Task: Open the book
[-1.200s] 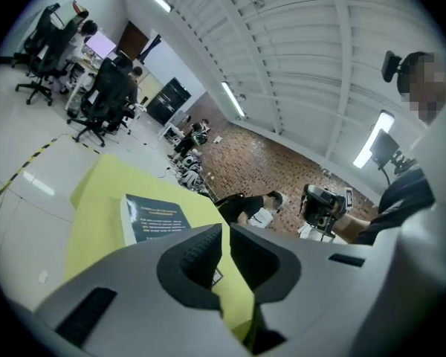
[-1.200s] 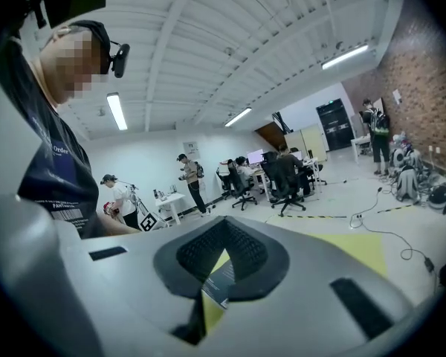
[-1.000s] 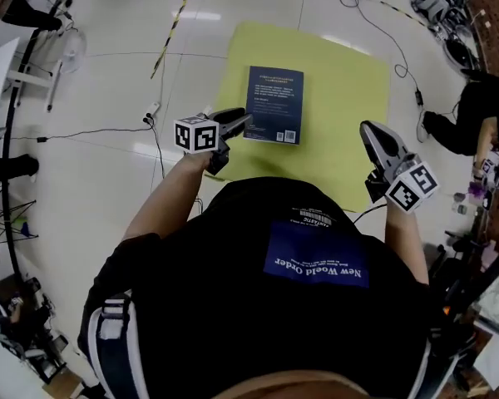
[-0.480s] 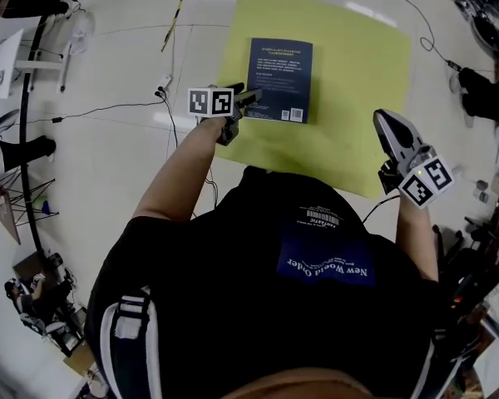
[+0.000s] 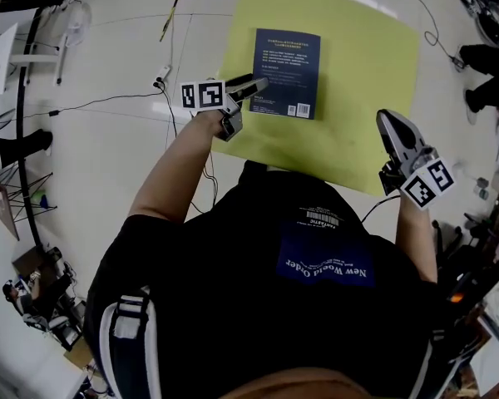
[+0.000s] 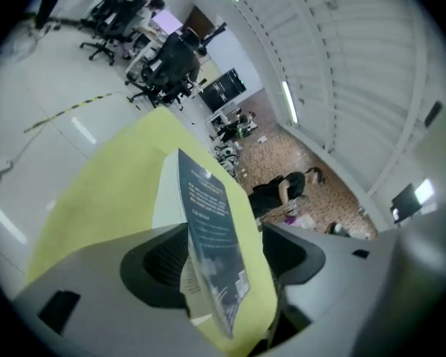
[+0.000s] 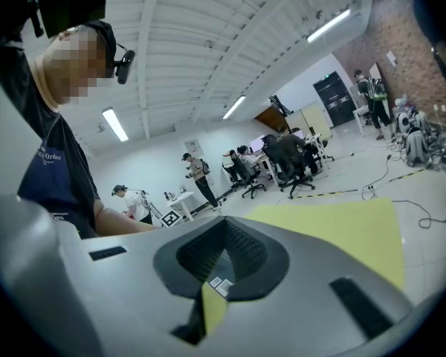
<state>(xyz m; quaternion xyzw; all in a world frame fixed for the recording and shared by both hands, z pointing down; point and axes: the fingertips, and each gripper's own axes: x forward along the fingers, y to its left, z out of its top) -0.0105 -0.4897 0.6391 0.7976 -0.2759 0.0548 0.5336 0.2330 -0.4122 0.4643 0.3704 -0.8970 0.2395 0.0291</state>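
A closed dark blue book (image 5: 287, 71) lies barcode side up on a yellow mat (image 5: 362, 98) on the floor. My left gripper (image 5: 251, 85) hovers at the book's near left corner. Its jaws have just been opening and stand wide, with nothing pressed between them. In the left gripper view the book (image 6: 208, 225) shows edge-on through the gap of the left gripper (image 6: 223, 266), over the mat (image 6: 111, 199). My right gripper (image 5: 388, 123) is over the mat's right part, apart from the book, shut and empty. In the right gripper view the right gripper (image 7: 221, 262) shows only a thin slit.
Cables (image 5: 108, 102) run over the pale floor left of the mat, and a yellow-black tape strip (image 5: 173, 11) lies beyond. A person's feet (image 5: 486, 73) are at the right edge. Office chairs (image 6: 163, 65) and desks stand far off.
Both grippers have sunk toward the floor. The left gripper has rolled and its jaws have spread wider. The book and mat have not moved.
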